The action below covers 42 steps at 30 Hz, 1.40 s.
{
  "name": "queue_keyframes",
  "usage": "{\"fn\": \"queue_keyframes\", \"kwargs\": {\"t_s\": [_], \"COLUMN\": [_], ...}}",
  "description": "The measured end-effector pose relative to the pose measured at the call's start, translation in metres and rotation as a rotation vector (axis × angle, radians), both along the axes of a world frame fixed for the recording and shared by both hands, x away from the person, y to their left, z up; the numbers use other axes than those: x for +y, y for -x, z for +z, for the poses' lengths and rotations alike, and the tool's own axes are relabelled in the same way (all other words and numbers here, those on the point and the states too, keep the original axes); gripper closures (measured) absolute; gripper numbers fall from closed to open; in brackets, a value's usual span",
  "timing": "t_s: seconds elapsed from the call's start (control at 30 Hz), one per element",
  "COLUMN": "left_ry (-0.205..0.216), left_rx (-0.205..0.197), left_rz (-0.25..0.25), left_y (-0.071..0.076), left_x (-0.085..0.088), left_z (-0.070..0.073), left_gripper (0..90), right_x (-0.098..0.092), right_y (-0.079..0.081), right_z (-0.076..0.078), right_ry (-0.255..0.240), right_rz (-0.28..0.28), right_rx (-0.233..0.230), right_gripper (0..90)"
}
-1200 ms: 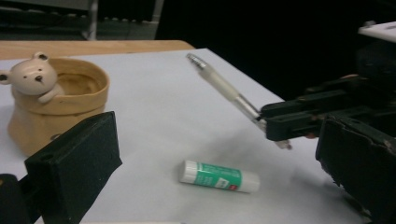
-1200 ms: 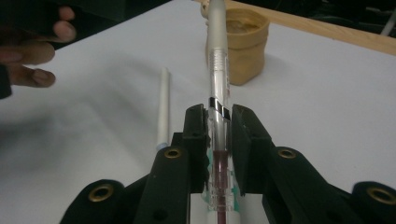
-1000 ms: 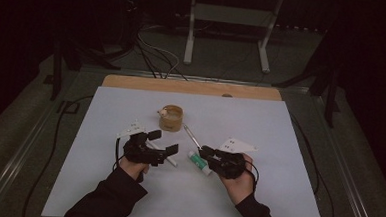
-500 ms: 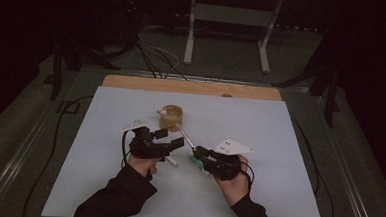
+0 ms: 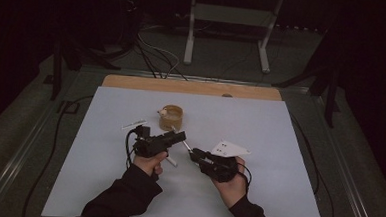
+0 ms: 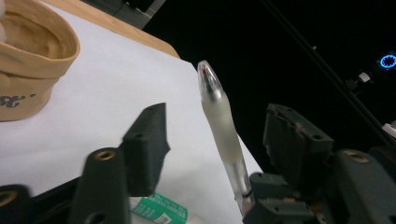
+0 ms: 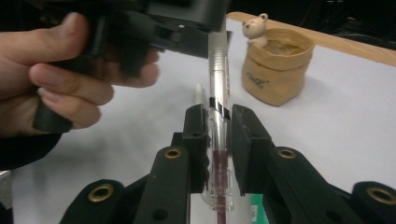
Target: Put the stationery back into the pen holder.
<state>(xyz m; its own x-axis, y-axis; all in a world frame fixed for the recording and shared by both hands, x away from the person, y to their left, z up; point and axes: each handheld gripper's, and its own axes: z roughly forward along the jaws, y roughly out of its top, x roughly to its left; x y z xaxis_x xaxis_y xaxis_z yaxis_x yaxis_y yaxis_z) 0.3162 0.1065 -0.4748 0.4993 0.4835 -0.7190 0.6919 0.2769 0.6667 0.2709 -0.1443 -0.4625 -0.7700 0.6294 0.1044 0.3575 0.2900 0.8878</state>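
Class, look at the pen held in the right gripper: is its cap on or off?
On. The frosted cap covers the pen; the left gripper has just been closing around it, pads not yet touching.

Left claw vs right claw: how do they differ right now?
Grip: the right claw is clamped on the pen barrel; the left claw has just been closing and is not yet touching the pen's frosted end. Gap: the left claw stands wider than the right claw. Shared: both straddle the same pen.

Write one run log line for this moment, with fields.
right gripper: shut on pen | left gripper: jaws just closing around pen cap, not yet pressing | pouch: untouched
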Motion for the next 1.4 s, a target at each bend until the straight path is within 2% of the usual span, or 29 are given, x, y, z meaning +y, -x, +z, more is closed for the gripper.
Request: {"fn": "queue_keyframes", "kwargs": {"t_s": [0.17, 0.2, 0.33, 0.4, 0.43, 0.47, 0.6, 0.63, 0.73, 0.87, 0.93, 1.0, 1.03, 1.2, 1.27, 1.37, 1.4], "left_ry": [-0.005, -0.001, 0.020, 0.024, 0.056, 0.068, 0.089, 0.072, 0.075, 0.024, 0.005, 0.004, -0.013, -0.047, -0.052, -0.075, -0.075], "left_rx": [0.005, 0.010, 0.017, 0.017, 0.019, 0.018, -0.003, -0.031, -0.042, -0.092, -0.103, -0.106, -0.119, -0.151, -0.156, -0.177, -0.177], "left_rz": [-0.005, -0.002, -0.008, -0.009, -0.019, -0.025, -0.054, -0.059, -0.071, -0.078, -0.077, -0.075, -0.069, -0.077, -0.078, -0.091, -0.091], "left_y": [-0.001, -0.001, -0.002, -0.002, -0.002, -0.001, 0.000, 0.002, 0.001, 0.003, 0.003, 0.003, 0.002, 0.002, 0.003, 0.003, 0.003], "left_x": [-0.002, -0.002, -0.003, -0.003, -0.002, -0.002, -0.004, -0.005, -0.004, -0.005, -0.005, -0.004, -0.002, 0.000, 0.000, 0.000, 0.000], "left_z": [-0.003, -0.004, -0.008, -0.008, -0.009, -0.009, -0.006, -0.003, -0.002, 0.002, 0.004, 0.004, 0.006, 0.012, 0.013, 0.017, 0.017], "left_gripper": [57.3, 57.3, 69.9, 73.1, 74.8, 75.7, 80.5, 80.7, 80.8, 80.9, 80.9, 80.9, 80.9, 80.9, 80.9, 80.9, 80.9], "right_x": [0.002, 0.003, 0.003, 0.004, 0.005, 0.005, 0.006, 0.007, 0.006, 0.004, 0.002, 0.000, -0.004, -0.015, -0.018, -0.026, -0.026], "right_y": [0.002, 0.002, 0.003, 0.003, 0.003, 0.003, 0.002, 0.002, 0.001, 0.000, -0.001, -0.001, -0.002, -0.004, -0.005, -0.007, -0.007], "right_z": [0.000, 0.000, -0.003, -0.003, -0.004, -0.005, -0.007, -0.007, -0.005, -0.006, -0.007, -0.007, -0.006, -0.002, -0.002, -0.003, -0.003], "right_ry": [0.000, 0.001, 0.018, 0.021, 0.021, 0.023, 0.031, 0.031, 0.028, 0.026, 0.022, 0.018, 0.009, -0.028, -0.037, -0.048, -0.048], "right_rz": [0.011, 0.012, 0.019, 0.023, 0.024, 0.027, 0.035, 0.037, 0.045, 0.034, 0.029, 0.020, 0.010, -0.010, -0.010, -0.016, -0.016], "right_rx": [-0.005, -0.004, -0.008, -0.005, -0.004, -0.002, 0.006, 0.006, 0.004, 0.009, 0.008, 0.005, 0.000, 0.000, 0.006, 0.019, 0.019], "right_gripper": [76.8, 76.8, 76.7, 76.8, 76.7, 76.7, 76.6, 76.5, 75.1, 66.6, 62.0, 59.6, 55.8, 42.5, 39.4, 29.2, 29.2]}}
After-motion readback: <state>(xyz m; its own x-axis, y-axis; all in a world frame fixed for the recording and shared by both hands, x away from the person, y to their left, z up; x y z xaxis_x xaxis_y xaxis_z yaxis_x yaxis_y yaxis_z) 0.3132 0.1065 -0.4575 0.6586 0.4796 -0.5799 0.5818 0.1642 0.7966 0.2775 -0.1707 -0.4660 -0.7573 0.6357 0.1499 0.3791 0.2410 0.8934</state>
